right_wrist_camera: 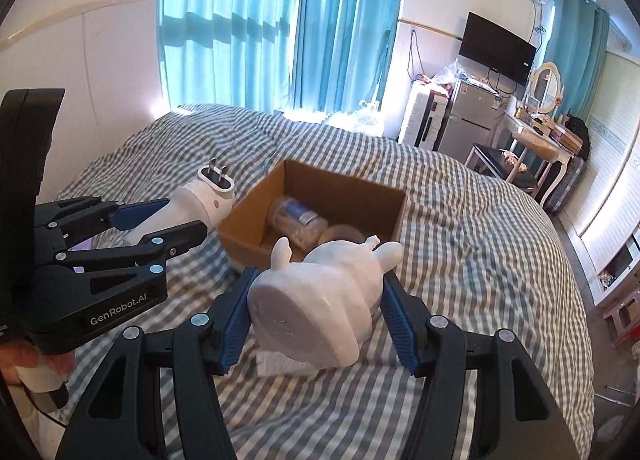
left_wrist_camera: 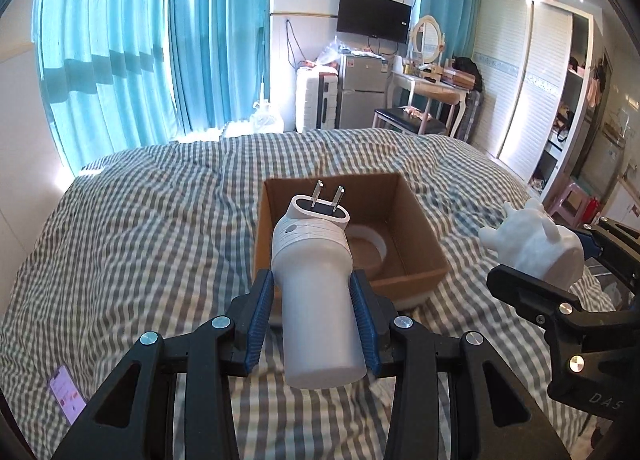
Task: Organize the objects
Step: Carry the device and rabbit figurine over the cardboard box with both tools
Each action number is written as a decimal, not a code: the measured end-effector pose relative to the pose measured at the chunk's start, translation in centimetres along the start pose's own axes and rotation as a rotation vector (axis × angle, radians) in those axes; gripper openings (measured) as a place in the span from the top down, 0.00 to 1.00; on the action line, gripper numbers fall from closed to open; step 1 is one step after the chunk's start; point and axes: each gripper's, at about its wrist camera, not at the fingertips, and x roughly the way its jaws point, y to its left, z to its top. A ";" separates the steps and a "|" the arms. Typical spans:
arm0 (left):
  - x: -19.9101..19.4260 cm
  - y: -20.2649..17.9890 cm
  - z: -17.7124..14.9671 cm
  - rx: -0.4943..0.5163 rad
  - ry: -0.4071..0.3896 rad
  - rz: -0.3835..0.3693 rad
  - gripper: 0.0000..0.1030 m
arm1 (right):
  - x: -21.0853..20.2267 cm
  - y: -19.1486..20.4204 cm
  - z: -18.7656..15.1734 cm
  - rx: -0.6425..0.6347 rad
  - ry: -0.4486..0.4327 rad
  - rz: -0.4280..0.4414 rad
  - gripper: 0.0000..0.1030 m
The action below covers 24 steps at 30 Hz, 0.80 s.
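Bed (left_wrist_camera: 140, 220): a checked quilt covers it, soft and uneven, so anything set down loose may tip.

Box (left_wrist_camera: 416, 256): open brown cardboard, resting on the quilt ahead of both tools. It already holds a tape roll (left_wrist_camera: 370, 248) and a clear jar (right_wrist_camera: 298, 220) lying on its side, leaving limited floor space.

Left gripper (left_wrist_camera: 314, 312): clamped on a white plug-in device (left_wrist_camera: 314, 280), pads against the smooth cylindrical body, prongs pointing away toward the box. The device is held clear of the quilt, just short of the box's near wall. It looks to be stiff plastic and fairly light; the body is slick, so mid-barrel is the sound place to grip (the prong end offers no flat for the pads).

Right gripper (right_wrist_camera: 316, 312): clamped on a white figurine (right_wrist_camera: 320, 300), pads on its flanks, flat base toward the camera, ears toward the box. It is held above the quilt at the box's near corner. It appears rigid and glossy, possibly brittle; the ears and limbs are the likely break points, so the broad torso is the proper hold and a gentle release is advised.

Phone (left_wrist_camera: 66, 400): lies on the quilt, well apart from the box.
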 end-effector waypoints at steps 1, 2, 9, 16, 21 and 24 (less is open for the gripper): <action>0.6 0.0 0.6 -0.004 0.001 0.002 0.61 | 0.4 -0.3 0.4 0.002 0.000 0.001 0.42; 1.0 0.1 0.9 -0.007 0.003 0.003 0.61 | 0.8 -0.7 0.9 0.004 0.000 0.001 0.42; 5.6 1.0 3.9 -0.023 0.031 0.003 0.61 | 5.6 -2.5 4.3 -0.006 0.025 -0.012 0.42; 11.7 1.4 5.3 -0.027 0.084 -0.017 0.61 | 10.5 -4.1 6.9 0.013 0.037 -0.003 0.42; 14.7 1.2 5.6 -0.025 0.094 -0.055 0.61 | 13.8 -5.4 8.0 0.047 0.052 0.013 0.42; 16.1 0.8 5.6 0.000 0.101 -0.061 0.61 | 15.7 -6.0 8.2 0.051 0.068 0.015 0.42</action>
